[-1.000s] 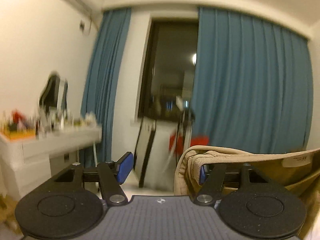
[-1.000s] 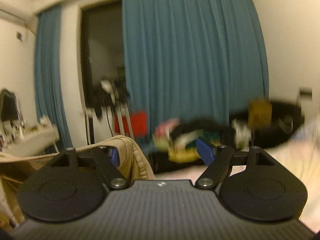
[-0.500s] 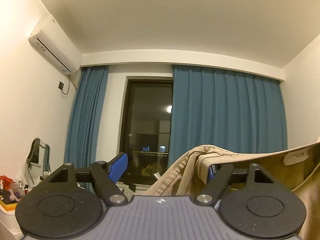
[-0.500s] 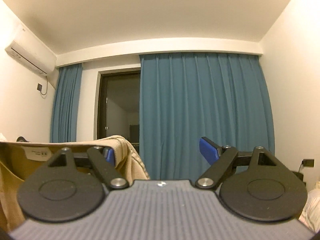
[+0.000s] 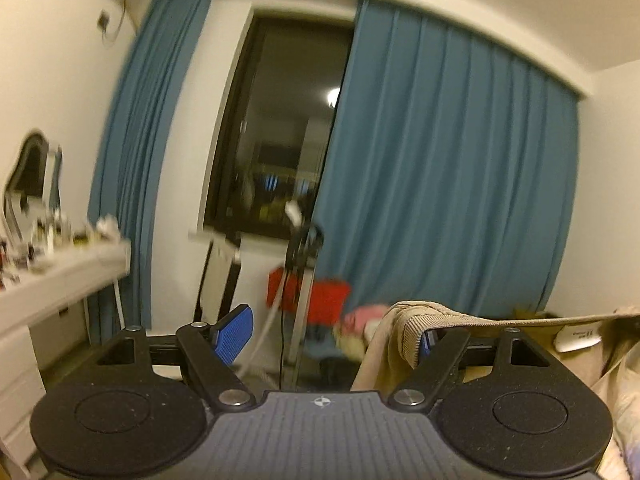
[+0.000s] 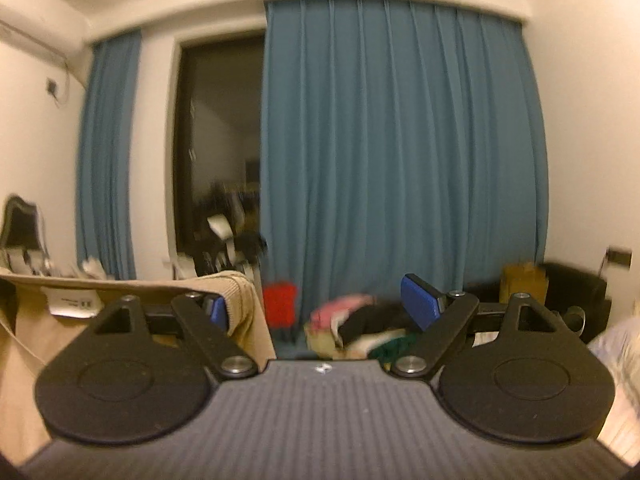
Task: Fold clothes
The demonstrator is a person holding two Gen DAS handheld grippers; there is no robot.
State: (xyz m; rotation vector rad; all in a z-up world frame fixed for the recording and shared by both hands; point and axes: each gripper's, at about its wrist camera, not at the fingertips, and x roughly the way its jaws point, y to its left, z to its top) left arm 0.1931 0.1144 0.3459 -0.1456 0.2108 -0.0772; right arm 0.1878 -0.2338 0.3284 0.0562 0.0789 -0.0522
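A tan garment with a ribbed hem (image 5: pixel 416 326) hangs stretched between my two grippers. In the left wrist view it drapes over the right finger of my left gripper (image 5: pixel 330 336), whose jaws stand wide apart; the left blue pad (image 5: pixel 234 336) is bare. In the right wrist view the same garment (image 6: pixel 236 300), with its white label (image 6: pixel 74 302), lies over the left finger of my right gripper (image 6: pixel 320 304). That gripper is wide open too, its right pad (image 6: pixel 420 300) free. Neither pair of pads presses on the cloth.
Blue curtains (image 6: pixel 400 160) and a dark window (image 5: pixel 280 140) fill the wall ahead. A white dresser with a mirror (image 5: pixel 60 272) stands at the left. A red object (image 5: pixel 316 296), a stand and a pile of clothes (image 6: pixel 356 328) lie on the floor. Pale bedding (image 6: pixel 616 340) is at the right.
Half a second ago both views looked up at the ceiling; now they have dropped back toward the floor and furniture. The garment stays hooked on the same fingers. Both jaws stand slightly wider.
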